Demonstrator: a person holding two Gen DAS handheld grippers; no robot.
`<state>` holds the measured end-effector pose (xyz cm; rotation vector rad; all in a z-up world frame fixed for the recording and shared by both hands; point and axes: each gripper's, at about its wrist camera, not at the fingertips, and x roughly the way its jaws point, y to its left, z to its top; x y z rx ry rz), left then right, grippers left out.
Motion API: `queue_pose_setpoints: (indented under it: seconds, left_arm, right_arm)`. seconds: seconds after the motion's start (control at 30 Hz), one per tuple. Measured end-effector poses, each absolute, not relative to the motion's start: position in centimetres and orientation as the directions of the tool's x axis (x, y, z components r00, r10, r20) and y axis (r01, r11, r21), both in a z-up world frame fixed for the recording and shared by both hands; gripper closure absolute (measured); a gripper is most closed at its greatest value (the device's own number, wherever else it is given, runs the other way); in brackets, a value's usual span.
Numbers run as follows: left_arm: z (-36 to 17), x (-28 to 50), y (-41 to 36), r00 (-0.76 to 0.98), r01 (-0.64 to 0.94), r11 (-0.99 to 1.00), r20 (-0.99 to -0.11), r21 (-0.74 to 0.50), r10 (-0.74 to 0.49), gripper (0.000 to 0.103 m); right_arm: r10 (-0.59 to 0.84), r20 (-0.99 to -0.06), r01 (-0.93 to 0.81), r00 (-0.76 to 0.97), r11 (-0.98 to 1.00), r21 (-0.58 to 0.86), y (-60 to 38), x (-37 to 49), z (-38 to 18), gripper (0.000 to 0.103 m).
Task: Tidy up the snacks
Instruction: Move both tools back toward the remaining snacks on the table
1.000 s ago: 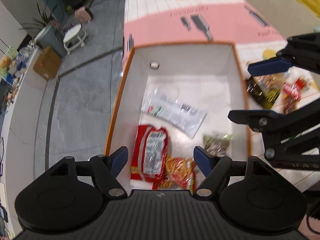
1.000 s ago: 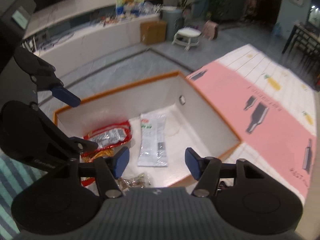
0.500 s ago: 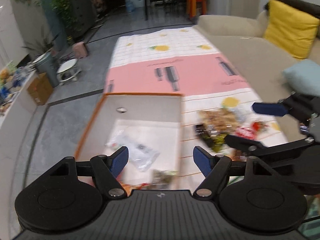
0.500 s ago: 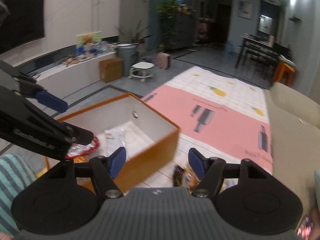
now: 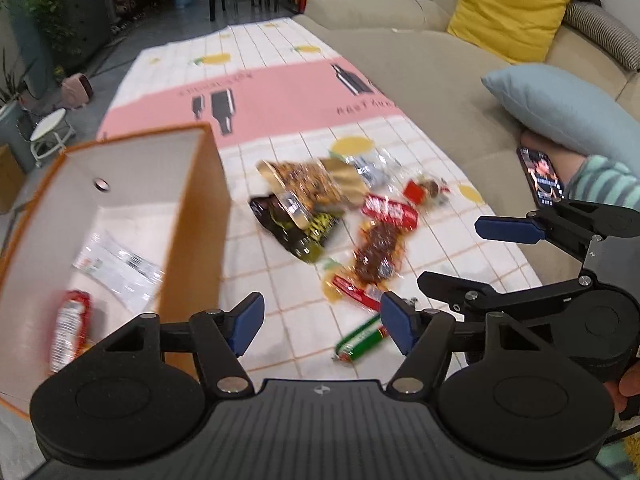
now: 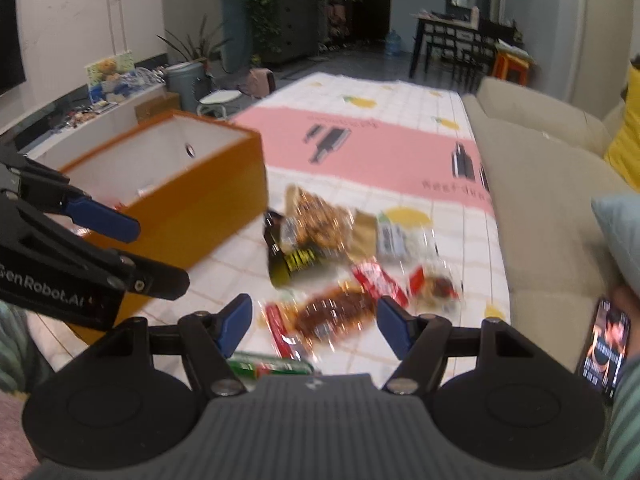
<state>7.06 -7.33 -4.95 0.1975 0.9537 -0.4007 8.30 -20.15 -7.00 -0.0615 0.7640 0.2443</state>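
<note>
In a living room beside a sofa (image 5: 420,92), the pink-and-white surface (image 5: 280,92) carried one orange box (image 5: 196,216) and several loose snacks (image 5: 316,208) beside it, while both grippers' fingers (image 5: 248,322) (image 6: 390,324) gaped wide, holding nothing.

Two wrist views — shared snack pile (image 5: 344,216)

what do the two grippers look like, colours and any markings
Both match: matte black frames, a ribbed grey-black body, two round black discs, silver pivot screws and blue pads on the fingertips. The left gripper shows white "GenRobot.AI" lettering on its side in the right wrist view. The right gripper looks the same; a striped green sleeve shows beside it.
</note>
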Motion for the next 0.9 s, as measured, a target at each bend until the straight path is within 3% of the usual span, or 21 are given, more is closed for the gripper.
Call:
queue_pose_setpoints:
  seconds: [0.37,0.47,0.67,0.9]
  left_arm:
    - [-9.6,8.3,-8.4,0.434,0.46,0.886,-0.857,-0.057,-0.28,0.027]
    - [-10.7,8.4,-8.9,0.407,0.492,0.867,-0.862,-0.071,-0.302,0.027]
    - [-12.4,8.7,-9.8,0.363,0.539,0.837,-0.871,-0.095,-0.332,0.034]
    - [-13.8,9.4,-10.0,0.321,0.53,0.838,-0.883,-0.132,-0.342,0.054]
  right_arm:
    - [0.105,-0.794,-0.115,0.599,0.992,0.044,-22.5,10.2,-11.1,0.038]
    - [0.087,-0.821,-0.103,0.564,0.994,0.035,-22.6,10.8,-12.0,0.045]
    - [0.079,-0.847,-0.085,0.525,0.996,0.04,-22.8,11.5,-13.2,0.055]
    - [0.082,-0.864,-0.096,0.496,0.995,0.04,-22.4,12.1,-14.2,0.063]
